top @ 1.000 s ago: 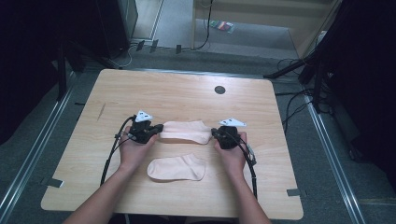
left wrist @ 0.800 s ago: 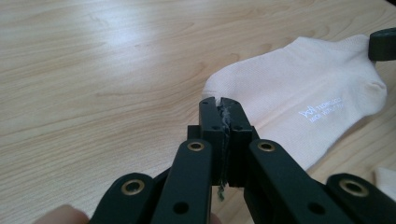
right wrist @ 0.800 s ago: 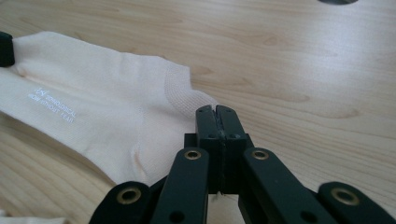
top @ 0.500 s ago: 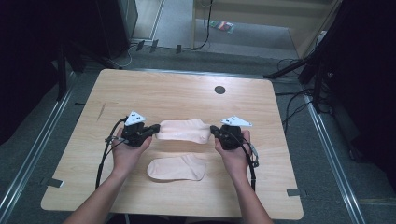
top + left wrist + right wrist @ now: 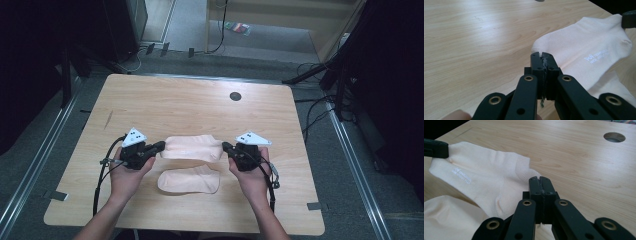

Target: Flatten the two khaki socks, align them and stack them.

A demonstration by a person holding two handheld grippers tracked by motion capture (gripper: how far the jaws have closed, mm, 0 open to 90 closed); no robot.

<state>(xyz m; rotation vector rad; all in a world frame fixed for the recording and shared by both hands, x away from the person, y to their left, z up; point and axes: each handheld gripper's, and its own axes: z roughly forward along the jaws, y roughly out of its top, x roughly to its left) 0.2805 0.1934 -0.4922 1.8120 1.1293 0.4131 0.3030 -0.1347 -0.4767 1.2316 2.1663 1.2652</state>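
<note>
the only writing stood on the upper sock (image 5: 584,52), the one stretched between the two grippers: two short lines of small white print with a small white mark before them, near one end of the fabric. in the left gripper view the first line seemed to read "technology", though the letters were too small to be sure, and the second line could not be made out. in the right gripper view the same print (image 5: 461,177) appeared turned on its side and was unreadable. no other text, number or sign could be read.
</note>
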